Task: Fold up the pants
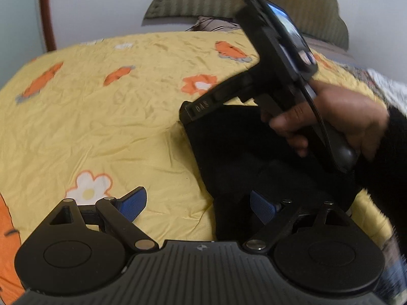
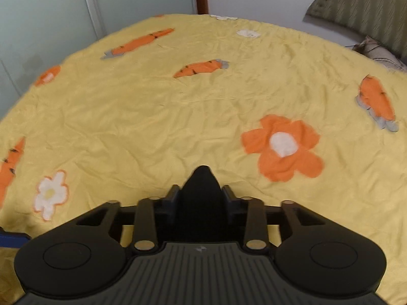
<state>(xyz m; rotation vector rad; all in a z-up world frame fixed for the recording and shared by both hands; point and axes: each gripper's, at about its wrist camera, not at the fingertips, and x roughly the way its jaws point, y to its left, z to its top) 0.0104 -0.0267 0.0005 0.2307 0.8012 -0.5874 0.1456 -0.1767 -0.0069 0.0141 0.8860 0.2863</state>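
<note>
Black fabric pants lie bunched on the bed's yellow quilted cover with orange carrot and flower patches, at its right side in the left wrist view. Right claw is closed tight on a dark peak of cloth, apparently a pinched edge of the pants, lifted over the cover. Left claw stands wide, one blue pad over bare cover and the other right against the black fabric, gripping nothing. Person's right hand holds that tool's handle above the garment. Step looks like an early fold, one edge picked up. Next move probably calls for the left claw to close on the near fabric edge, then both carry the cloth across evenly without dragging the pile.
</note>
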